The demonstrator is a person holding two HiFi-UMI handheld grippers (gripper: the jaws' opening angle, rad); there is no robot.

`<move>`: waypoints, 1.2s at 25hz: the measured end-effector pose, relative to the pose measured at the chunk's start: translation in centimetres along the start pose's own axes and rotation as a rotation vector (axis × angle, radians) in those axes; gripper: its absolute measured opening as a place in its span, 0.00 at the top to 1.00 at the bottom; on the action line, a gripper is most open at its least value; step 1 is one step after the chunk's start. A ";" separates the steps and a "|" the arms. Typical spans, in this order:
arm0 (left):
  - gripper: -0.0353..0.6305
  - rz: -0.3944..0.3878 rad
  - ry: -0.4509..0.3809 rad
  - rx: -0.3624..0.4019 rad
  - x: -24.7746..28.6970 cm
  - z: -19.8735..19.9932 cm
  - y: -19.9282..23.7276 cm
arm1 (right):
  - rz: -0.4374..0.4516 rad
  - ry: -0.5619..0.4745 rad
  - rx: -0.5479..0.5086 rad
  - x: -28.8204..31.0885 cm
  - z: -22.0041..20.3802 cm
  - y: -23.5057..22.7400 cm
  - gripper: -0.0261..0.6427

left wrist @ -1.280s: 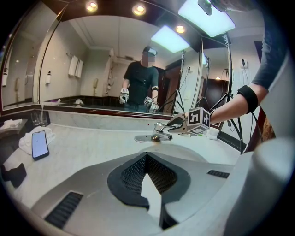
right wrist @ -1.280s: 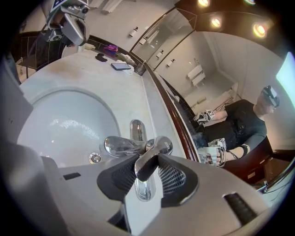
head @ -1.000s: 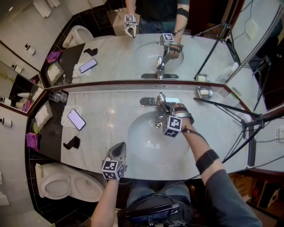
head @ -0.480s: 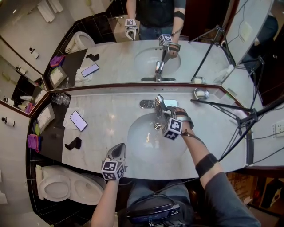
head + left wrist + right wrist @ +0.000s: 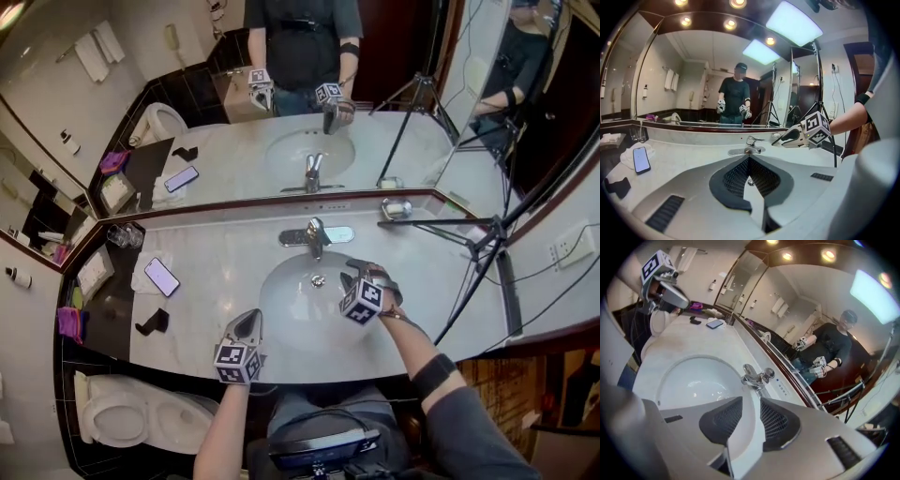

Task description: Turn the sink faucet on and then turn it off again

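The chrome faucet [image 5: 316, 234] stands at the back of the white sink basin [image 5: 291, 314], and I see no water stream from it. My right gripper [image 5: 349, 275] hovers over the basin's right side, in front of and apart from the faucet [image 5: 757, 377]. Its jaws [image 5: 751, 401] have just been closing; they stand open with nothing between them. My left gripper [image 5: 251, 317] hangs over the basin's front left rim, shut and empty, pointing at the faucet [image 5: 750, 143]. In the left gripper view, the right gripper [image 5: 785, 139] shows to the right of the faucet.
On the marble counter [image 5: 216, 253] to the left lie a phone [image 5: 161, 277] on a white cloth and a black object [image 5: 152, 323]. A glass [image 5: 122, 234] stands in the left corner. A metal dish [image 5: 398, 208] and a tripod [image 5: 469, 234] are at right. A toilet [image 5: 141, 412] sits lower left.
My right gripper has left the faucet and drawn back toward me over the basin's right side, rolling as it went. My left gripper has lifted a little.
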State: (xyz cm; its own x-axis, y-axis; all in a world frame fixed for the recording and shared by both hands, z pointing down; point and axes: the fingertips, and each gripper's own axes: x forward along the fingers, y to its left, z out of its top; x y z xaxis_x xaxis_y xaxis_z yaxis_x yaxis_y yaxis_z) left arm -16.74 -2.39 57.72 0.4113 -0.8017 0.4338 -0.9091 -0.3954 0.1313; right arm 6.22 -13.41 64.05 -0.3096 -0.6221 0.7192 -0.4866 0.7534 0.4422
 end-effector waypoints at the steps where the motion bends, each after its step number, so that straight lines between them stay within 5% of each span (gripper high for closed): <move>1: 0.95 -0.004 -0.003 0.003 -0.1 0.1 -0.2 | 0.002 -0.014 0.060 -0.8 -0.2 0.2 0.79; 6: 0.95 -0.021 -0.014 0.017 -0.7 0.6 -1.1 | -0.021 -0.081 0.298 -5.0 -1.2 0.5 0.91; 12: 0.95 -0.039 -0.023 0.038 -0.8 1.4 -1.5 | -0.013 -0.190 0.567 -10.0 -1.5 -0.3 0.94; 22: 0.95 -0.050 -0.049 0.060 -0.8 3.2 -1.2 | -0.083 -0.269 0.756 -12.7 -4.7 -1.3 0.94; 30: 0.95 -0.049 -0.051 0.062 -1.2 3.5 -0.7 | -0.093 -0.288 0.752 -13.3 -4.1 -1.5 0.93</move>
State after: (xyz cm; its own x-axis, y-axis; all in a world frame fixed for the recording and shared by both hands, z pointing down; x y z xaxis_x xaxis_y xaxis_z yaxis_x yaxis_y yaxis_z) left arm -16.41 -2.69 54.01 0.4598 -0.8015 0.3824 -0.8824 -0.4609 0.0950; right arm 14.42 -5.38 56.08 -0.3890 -0.7830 0.4853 -0.9080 0.4147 -0.0586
